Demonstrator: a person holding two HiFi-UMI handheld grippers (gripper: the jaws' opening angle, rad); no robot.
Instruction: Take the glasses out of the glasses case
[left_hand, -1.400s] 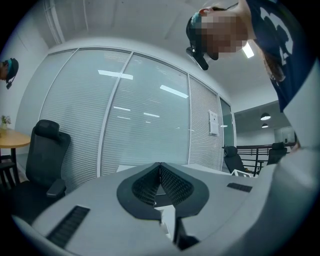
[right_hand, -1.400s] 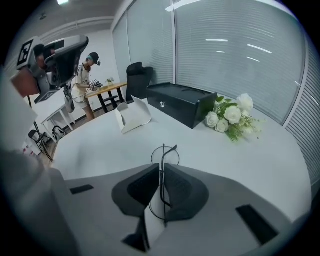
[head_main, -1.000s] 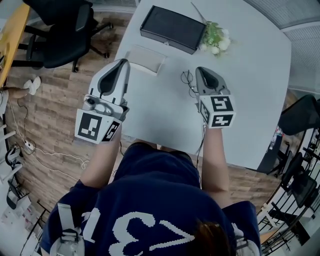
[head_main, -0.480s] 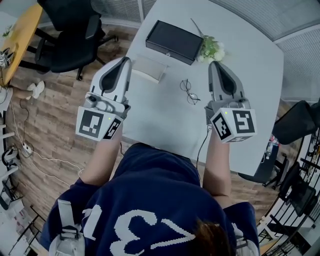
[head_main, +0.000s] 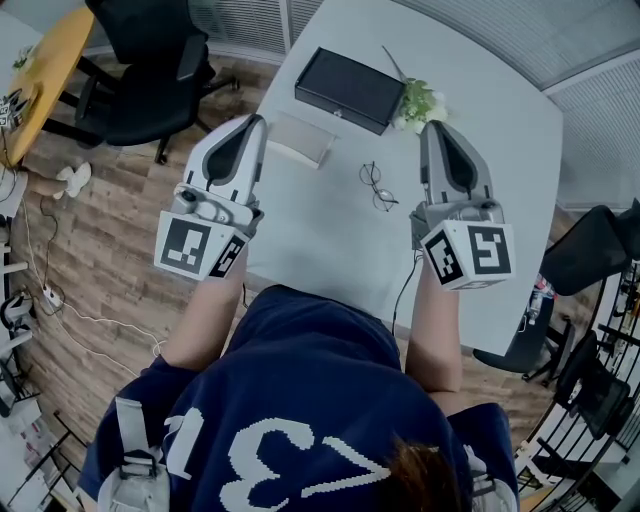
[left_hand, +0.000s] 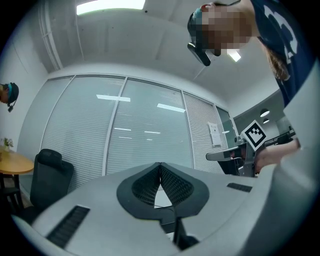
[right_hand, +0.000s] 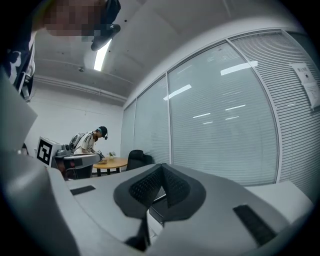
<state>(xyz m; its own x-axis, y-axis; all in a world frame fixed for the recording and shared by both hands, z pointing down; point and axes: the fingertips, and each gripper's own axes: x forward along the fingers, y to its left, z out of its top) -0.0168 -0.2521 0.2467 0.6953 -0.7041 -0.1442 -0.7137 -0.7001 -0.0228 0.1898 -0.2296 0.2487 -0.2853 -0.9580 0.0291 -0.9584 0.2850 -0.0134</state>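
Note:
Thin wire-rimmed glasses (head_main: 378, 186) lie open on the white table (head_main: 320, 230), held by nothing. A shut black case (head_main: 349, 90) sits at the table's far side. My left gripper (head_main: 252, 122) hovers over the table's left edge, left of the glasses, shut and empty. My right gripper (head_main: 433, 128) is raised to the right of the glasses, also shut and empty. In the left gripper view the pads (left_hand: 172, 186) meet at the tip; in the right gripper view the pads (right_hand: 176, 187) meet too. Both of these views look out across the room.
A pale flat rectangular item (head_main: 300, 139) lies by the left gripper's tip. A small plant with white blossoms (head_main: 421, 100) stands beside the black case. A black office chair (head_main: 140, 70) is on the wooden floor to the left. Another person works at a far round table (right_hand: 107, 162).
My right gripper has moved right and away from the glasses, which now lie uncovered on the table. The left gripper has barely shifted.

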